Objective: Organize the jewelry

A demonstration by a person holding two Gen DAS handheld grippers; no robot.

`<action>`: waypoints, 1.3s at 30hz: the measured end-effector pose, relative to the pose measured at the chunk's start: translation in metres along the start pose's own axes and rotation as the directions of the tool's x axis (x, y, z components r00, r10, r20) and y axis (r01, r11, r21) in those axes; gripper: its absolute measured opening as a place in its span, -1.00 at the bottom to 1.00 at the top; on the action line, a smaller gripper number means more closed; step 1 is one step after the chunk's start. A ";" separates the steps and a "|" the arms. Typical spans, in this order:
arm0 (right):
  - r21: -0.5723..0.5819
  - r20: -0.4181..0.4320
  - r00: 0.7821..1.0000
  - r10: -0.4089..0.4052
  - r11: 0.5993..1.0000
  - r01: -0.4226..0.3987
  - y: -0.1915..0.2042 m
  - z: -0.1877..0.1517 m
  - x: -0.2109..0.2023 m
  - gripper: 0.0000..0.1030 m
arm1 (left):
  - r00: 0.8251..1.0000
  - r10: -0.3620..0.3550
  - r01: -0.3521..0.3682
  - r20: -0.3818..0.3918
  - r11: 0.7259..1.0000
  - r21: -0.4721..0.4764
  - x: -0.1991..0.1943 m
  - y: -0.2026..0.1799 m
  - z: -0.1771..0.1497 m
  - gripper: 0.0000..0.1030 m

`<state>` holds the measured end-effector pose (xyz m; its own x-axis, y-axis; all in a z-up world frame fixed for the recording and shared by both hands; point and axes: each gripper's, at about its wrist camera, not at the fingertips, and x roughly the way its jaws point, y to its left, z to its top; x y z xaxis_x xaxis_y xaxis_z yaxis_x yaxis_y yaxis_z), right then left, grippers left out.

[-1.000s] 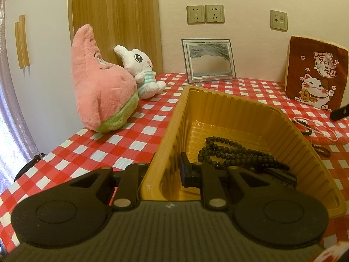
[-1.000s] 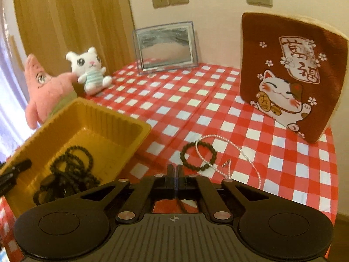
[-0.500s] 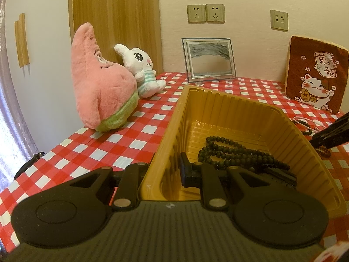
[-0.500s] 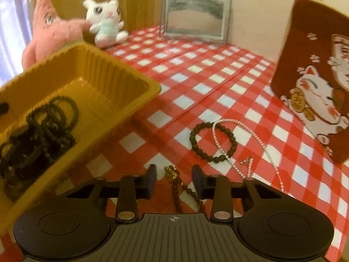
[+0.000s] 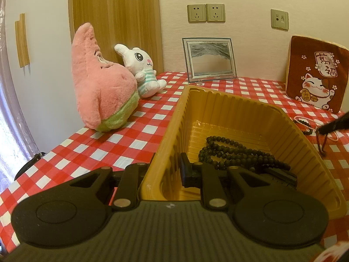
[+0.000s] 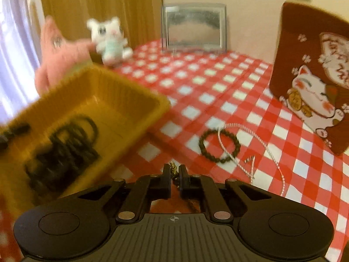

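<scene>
My left gripper [image 5: 161, 174] is shut on the near wall of the yellow tray [image 5: 229, 100], one finger outside it and one inside. Long black bead strings [image 5: 237, 152] lie coiled in the tray [image 6: 122, 91]. To the tray's right, my right gripper [image 6: 174, 172] has its jaws closing on a brown bead bracelet [image 6: 173, 167] with a gold charm. In the left wrist view its tip [image 5: 333, 126] shows at the right edge, with the brown string [image 5: 322, 144] hanging from it. A dark bead bracelet [image 6: 202, 150] and a pearl necklace [image 6: 268, 152] lie on the checked cloth ahead.
A pink star plush [image 5: 102, 91] and a white bunny plush [image 5: 141, 74] stand left of the tray. A framed sand picture [image 5: 209, 59] leans on the back wall. A brown lucky-cat cushion [image 5: 314, 74] stands at the right. The table's left edge runs beside the plush.
The right gripper opened over the brown bracelet on the cloth, then shut on it and swung toward the tray; its view is blurred. The left gripper and tray stayed still.
</scene>
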<state>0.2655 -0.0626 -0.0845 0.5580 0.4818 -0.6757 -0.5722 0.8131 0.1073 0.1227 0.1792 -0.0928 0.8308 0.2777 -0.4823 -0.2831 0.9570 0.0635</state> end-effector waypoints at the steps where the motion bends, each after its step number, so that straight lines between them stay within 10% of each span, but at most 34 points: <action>1: 0.012 0.023 1.000 0.012 1.000 -0.013 0.003 0.004 -0.009 -0.87 | 1.000 0.000 0.000 0.000 1.000 -0.001 0.000 0.000 0.000 -0.66; 8: 0.047 0.133 0.970 0.203 0.976 -0.211 0.048 0.030 -0.053 -0.87 | 1.000 0.003 -0.003 -0.003 1.000 0.002 0.001 0.001 0.000 -0.65; 18: 0.027 0.073 0.910 0.408 0.911 -0.411 0.120 0.032 -0.039 -0.87 | 1.000 0.007 -0.007 0.000 1.000 0.003 0.001 0.002 0.000 -0.64; 30: 0.054 0.070 0.942 0.329 0.942 -0.333 0.120 0.021 -0.043 -0.34 | 1.000 0.011 -0.011 0.003 1.000 0.006 0.001 -0.002 0.000 -0.64; 39: 0.139 0.075 0.993 0.089 0.985 -0.098 0.043 -0.002 -0.074 -0.34 | 1.000 0.014 -0.014 0.002 1.000 0.007 0.000 -0.003 0.000 -0.64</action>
<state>0.1985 -0.0641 -0.0316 0.5486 0.5752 -0.6068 -0.5350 0.7992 0.2738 0.1235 0.1764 -0.0933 0.8277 0.2915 -0.4796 -0.2918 0.9535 0.0760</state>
